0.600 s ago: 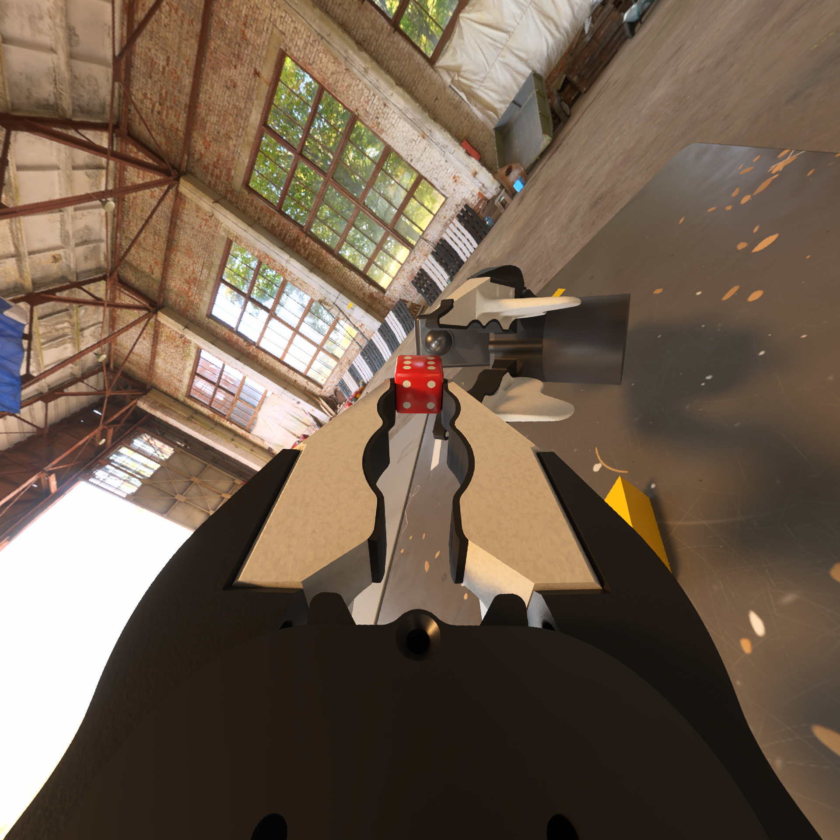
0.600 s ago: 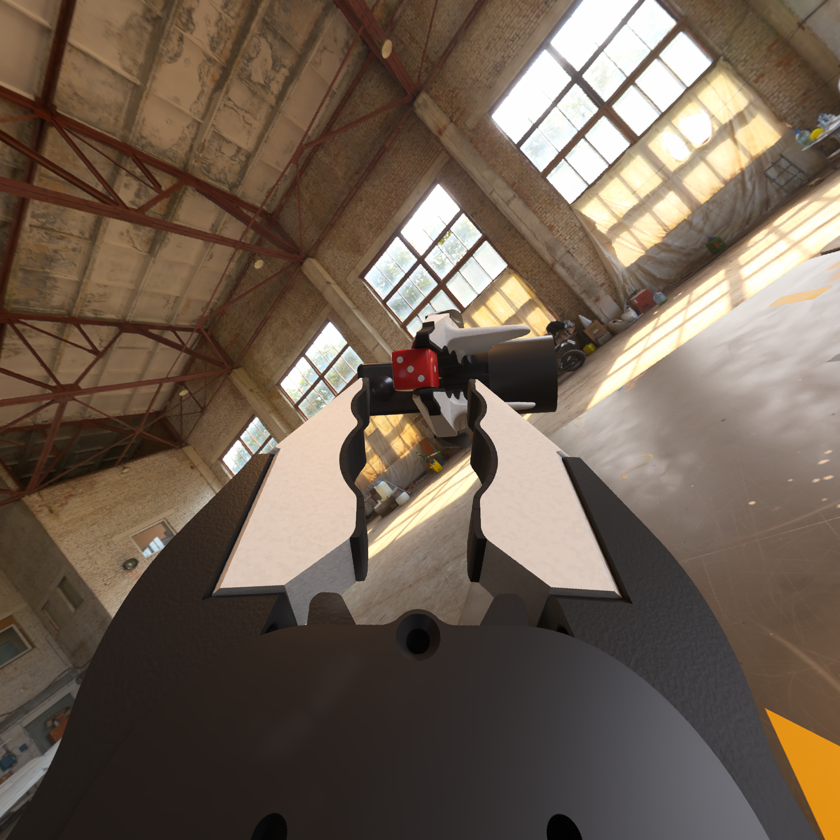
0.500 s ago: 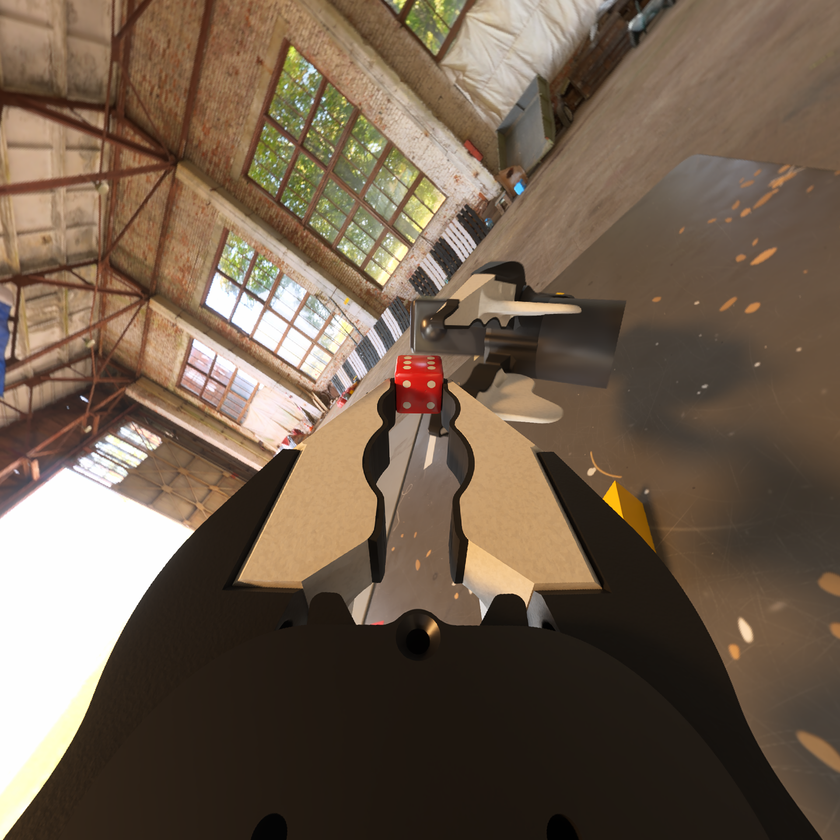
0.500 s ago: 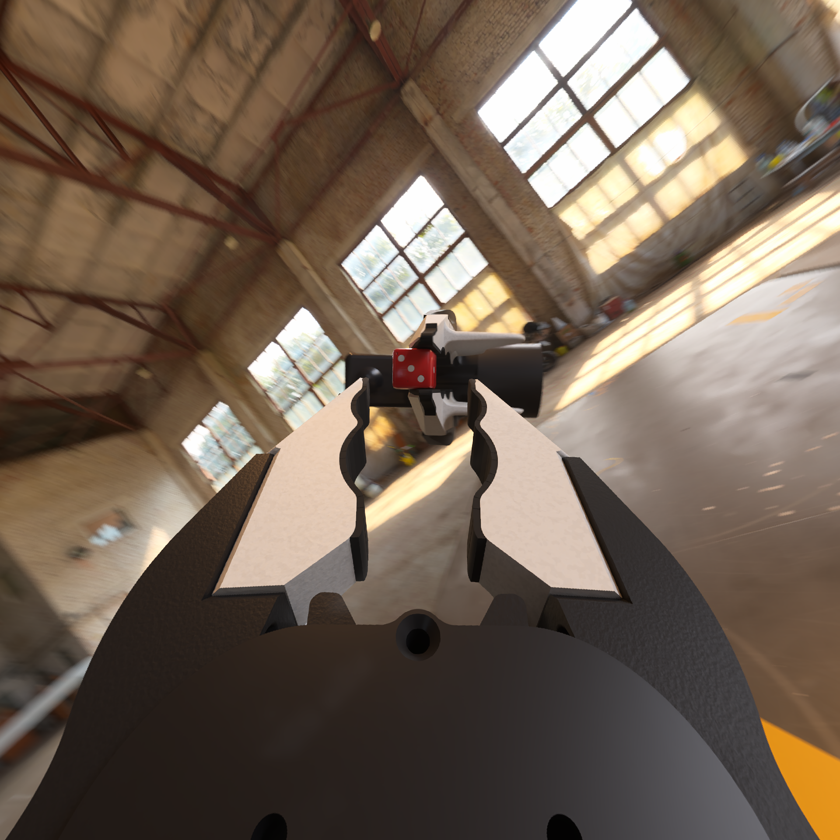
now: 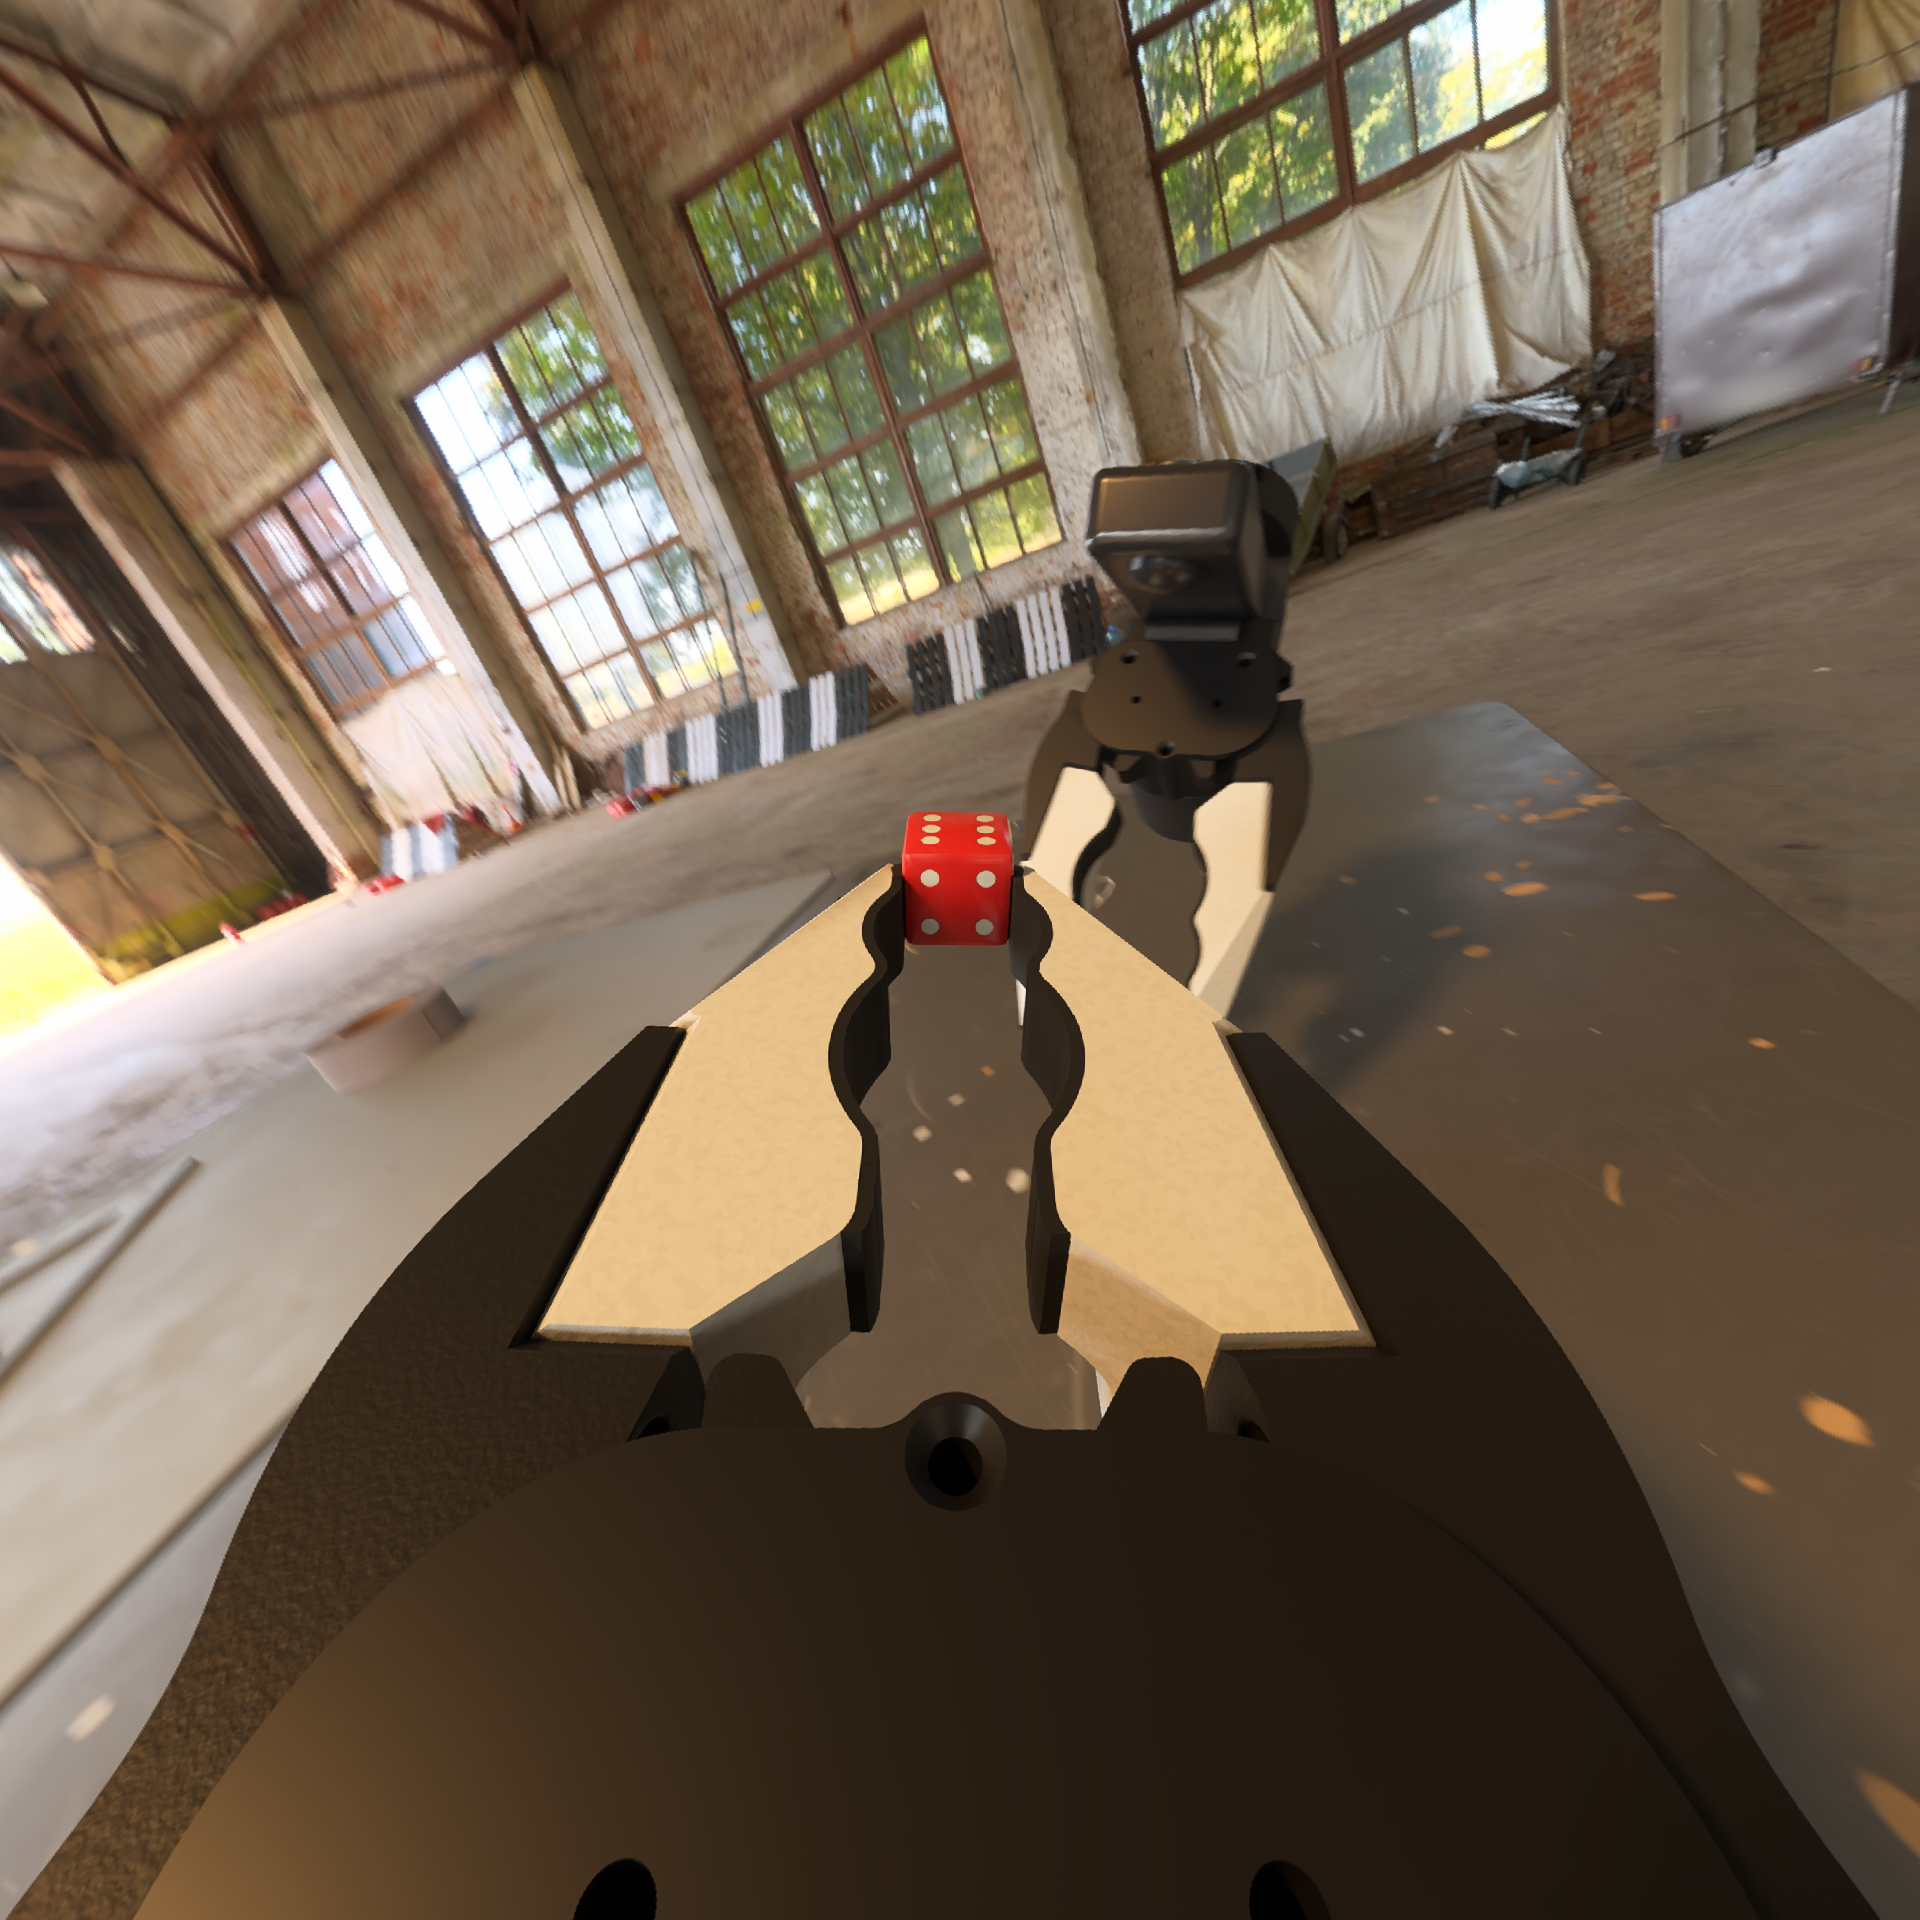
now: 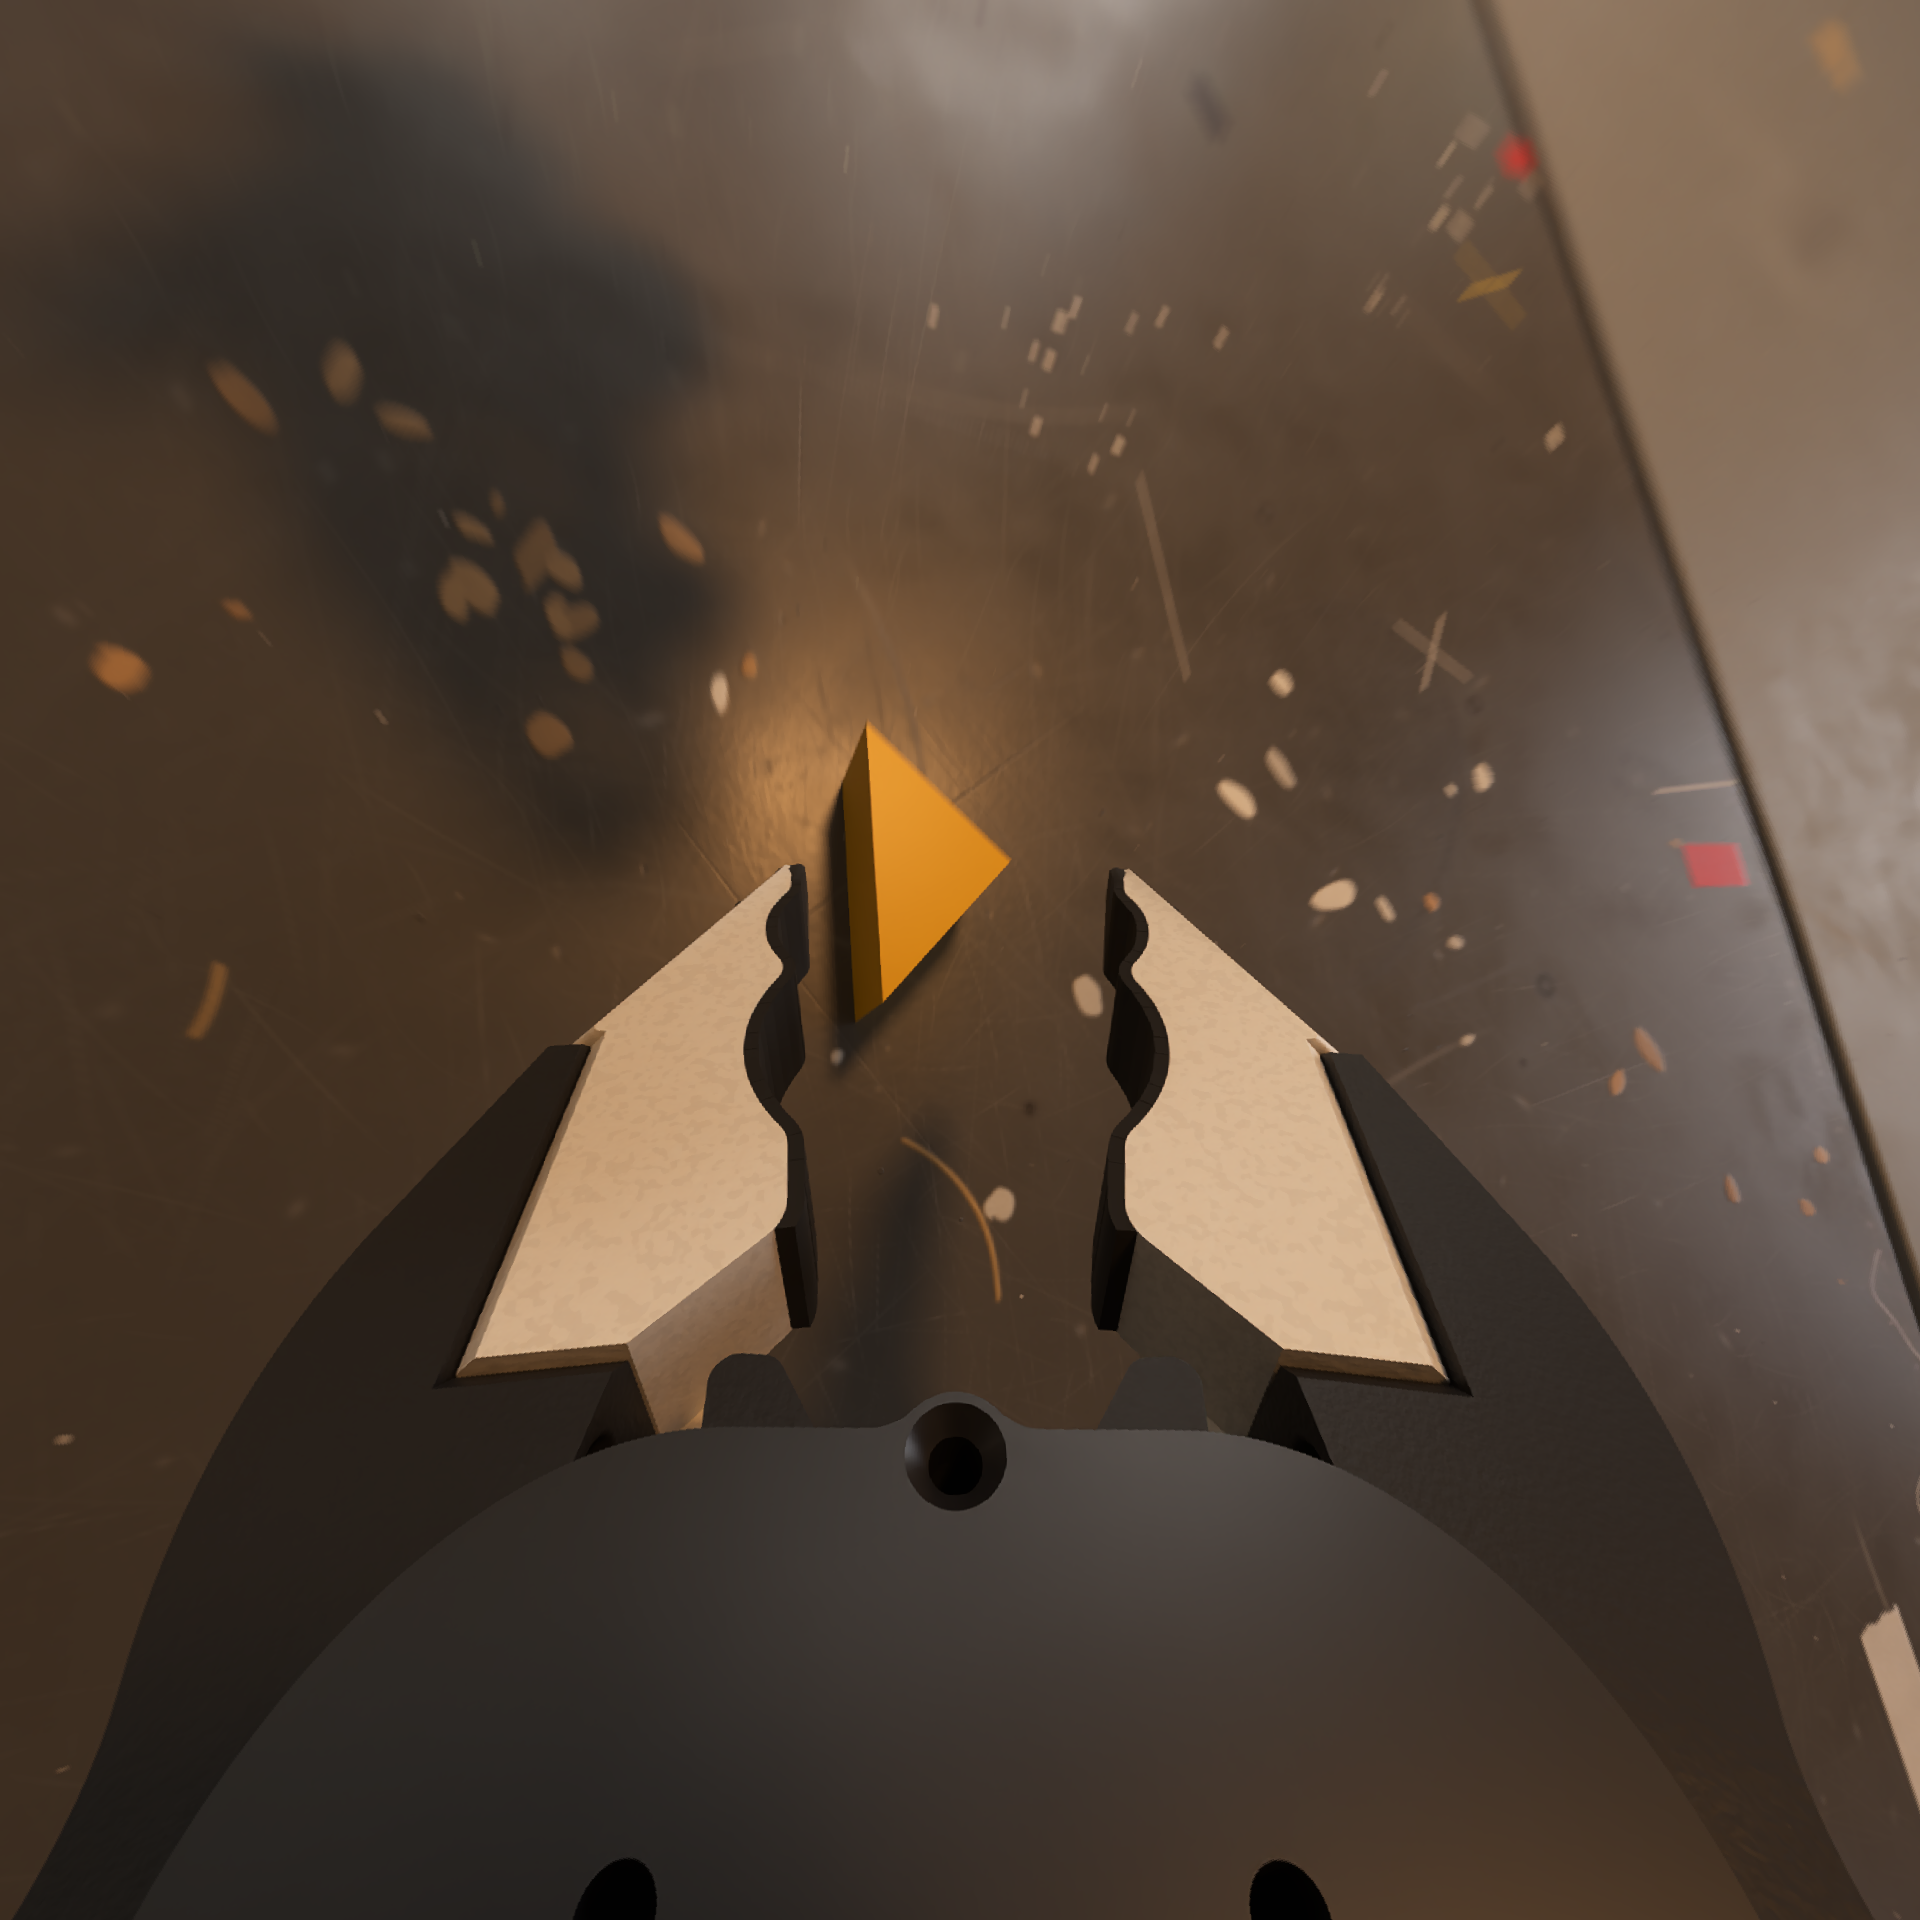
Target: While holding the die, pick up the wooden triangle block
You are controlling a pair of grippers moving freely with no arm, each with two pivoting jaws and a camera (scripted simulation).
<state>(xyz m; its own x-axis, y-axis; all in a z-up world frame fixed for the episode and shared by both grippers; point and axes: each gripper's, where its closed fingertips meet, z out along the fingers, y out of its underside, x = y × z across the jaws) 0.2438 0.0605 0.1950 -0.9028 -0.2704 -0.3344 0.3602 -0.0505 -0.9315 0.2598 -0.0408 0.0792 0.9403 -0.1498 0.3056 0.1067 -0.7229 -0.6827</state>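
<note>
My left gripper (image 5: 956,883) is shut on a red die (image 5: 956,878) with white pips, held at the fingertips above the dark metal table (image 5: 1558,1039). My right gripper (image 6: 956,883) is open and empty and points down at the table. An orange wooden triangle block (image 6: 920,873) lies flat on the table just past its fingertips, nearer the left finger (image 6: 727,1039) and touching neither finger. In the left wrist view the right gripper (image 5: 1143,904) stands just beyond the die on the right, fingers down.
The table's right edge (image 6: 1683,644) runs diagonally, with floor beyond it. Pale flecks and a small red square (image 6: 1714,864) mark the tabletop. A low grey ring-shaped object (image 5: 384,1039) lies off to the left. Brick walls and windows stand far off.
The right gripper has swung down from facing the die to facing the table, with the triangle now in front of its fingertips. The left wrist view has rolled upright, the die still gripped.
</note>
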